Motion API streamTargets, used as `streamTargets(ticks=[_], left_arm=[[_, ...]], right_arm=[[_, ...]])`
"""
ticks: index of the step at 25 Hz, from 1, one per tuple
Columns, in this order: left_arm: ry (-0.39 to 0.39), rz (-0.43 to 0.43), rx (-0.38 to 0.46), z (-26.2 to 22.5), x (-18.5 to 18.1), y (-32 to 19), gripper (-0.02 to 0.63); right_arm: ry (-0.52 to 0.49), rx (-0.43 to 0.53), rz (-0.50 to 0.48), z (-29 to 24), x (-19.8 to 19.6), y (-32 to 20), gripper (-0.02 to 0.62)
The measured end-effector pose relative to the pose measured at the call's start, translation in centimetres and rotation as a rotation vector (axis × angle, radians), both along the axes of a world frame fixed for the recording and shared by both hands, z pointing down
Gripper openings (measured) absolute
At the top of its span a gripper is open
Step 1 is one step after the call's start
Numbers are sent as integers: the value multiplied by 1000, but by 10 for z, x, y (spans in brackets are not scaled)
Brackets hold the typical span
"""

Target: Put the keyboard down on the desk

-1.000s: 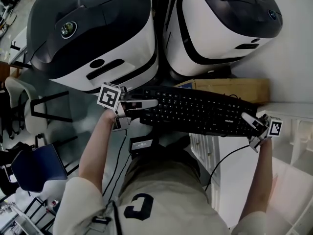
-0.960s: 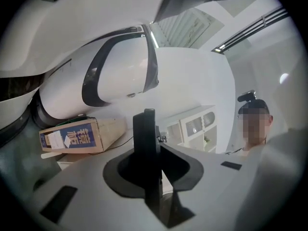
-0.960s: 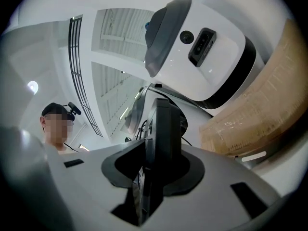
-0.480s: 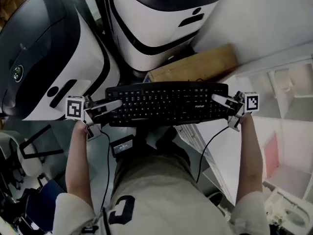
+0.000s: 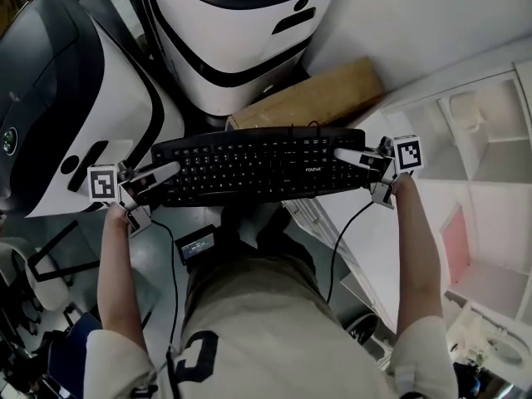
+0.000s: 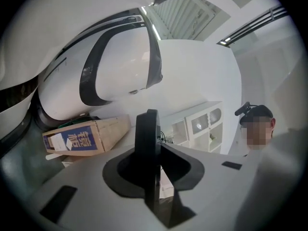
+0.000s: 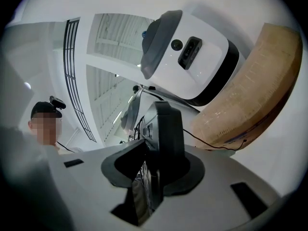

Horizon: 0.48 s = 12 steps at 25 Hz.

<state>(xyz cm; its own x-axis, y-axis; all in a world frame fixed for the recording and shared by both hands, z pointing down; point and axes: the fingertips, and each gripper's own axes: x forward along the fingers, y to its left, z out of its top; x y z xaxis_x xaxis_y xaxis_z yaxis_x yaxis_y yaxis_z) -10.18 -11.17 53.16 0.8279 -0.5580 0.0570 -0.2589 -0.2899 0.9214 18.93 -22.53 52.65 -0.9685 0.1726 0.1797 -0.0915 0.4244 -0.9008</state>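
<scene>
Over floor [image 5: 162, 264], keyboard [image 5: 258, 169] between hand-held grippers [image 5: 169, 169] [image 5: 342, 155]

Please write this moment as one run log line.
object: black plastic keyboard, held in air | left gripper: shut on its left end | right gripper: shut on its right end | status: not put down

A blue label [image 6: 72, 141] on the cardboard box [image 6: 113, 129] bears white Chinese characters and the keyboard [image 5: 249, 166] a small white brand word, both too blurred to read, and the shirt [image 5: 274, 322] shows what may be a C.
</scene>
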Motion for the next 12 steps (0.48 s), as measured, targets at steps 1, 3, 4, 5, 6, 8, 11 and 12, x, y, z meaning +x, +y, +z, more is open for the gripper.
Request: streamTargets(ticks=[1, 3, 4, 5, 6, 8, 11, 12], left_arm=[[1, -11, -7, 0, 1, 0, 101], [4, -28, -23, 3, 2, 1, 104], [6, -34, -31, 5, 3, 2, 106], [9, -41, -37, 6, 4, 3, 106], [11, -46, -40, 7, 4, 4, 107], [11, -55, -37, 8, 6, 5, 109], [16, -73, -49, 10, 6, 7, 110], [16, -77, -54, 10, 5, 8, 110]], right_arm=[[5, -7, -2, 0, -1, 0, 123], [19, -20, -10, 1, -1, 0, 120], [26, -24, -17, 1, -1, 0, 118], [32, -25, -26, 1, -1, 0, 117], [36, -23, -35, 0, -1, 1, 115], [41, -17, -48, -1, 0, 0, 115], [45, -13, -58, 0, -1, -2, 115], [46, -12, -59, 0, -2, -2, 115]])
